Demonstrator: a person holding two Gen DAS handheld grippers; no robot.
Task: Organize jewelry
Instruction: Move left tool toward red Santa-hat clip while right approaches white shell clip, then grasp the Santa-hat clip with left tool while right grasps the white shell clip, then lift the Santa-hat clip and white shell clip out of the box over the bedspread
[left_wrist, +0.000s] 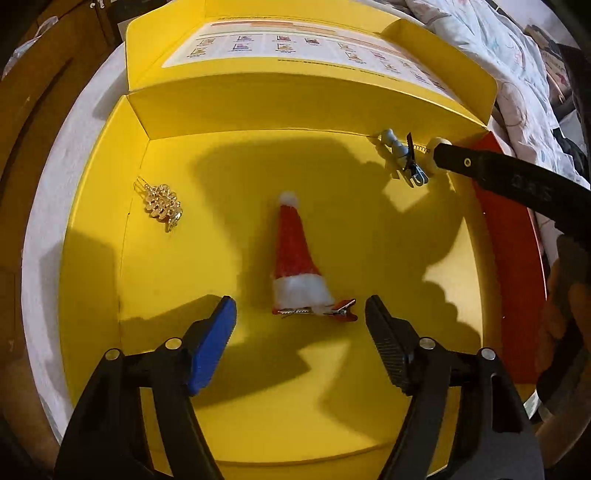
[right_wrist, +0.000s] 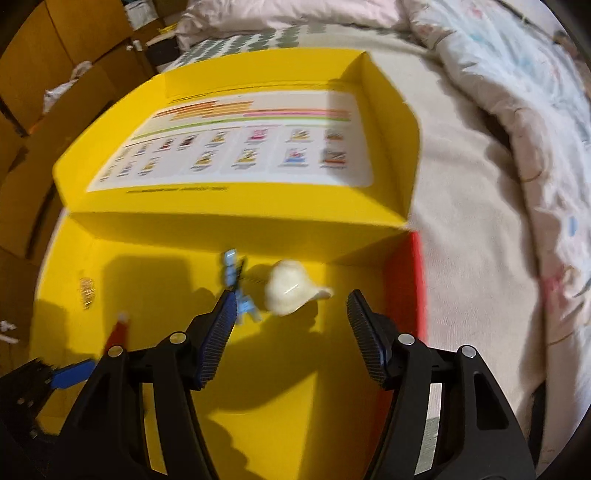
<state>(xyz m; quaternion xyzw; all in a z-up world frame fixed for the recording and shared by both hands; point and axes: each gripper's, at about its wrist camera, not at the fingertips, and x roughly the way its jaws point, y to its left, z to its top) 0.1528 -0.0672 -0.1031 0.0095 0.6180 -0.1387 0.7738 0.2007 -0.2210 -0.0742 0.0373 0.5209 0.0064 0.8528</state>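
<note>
Left wrist view: a red Santa-hat hair clip (left_wrist: 297, 258) with white trim and pompom lies on the floor of the yellow box (left_wrist: 110, 258), between the parted, empty fingers of the left gripper (left_wrist: 301, 314). The right gripper (right_wrist: 291, 314) hangs released near a white cap-shaped clip (right_wrist: 288, 288).

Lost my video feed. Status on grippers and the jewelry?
Left gripper open over Santa hat clip. Right gripper open near white shell piece and blue clip. Gold clip untouched in yellow box. Nothing blocking.
</note>
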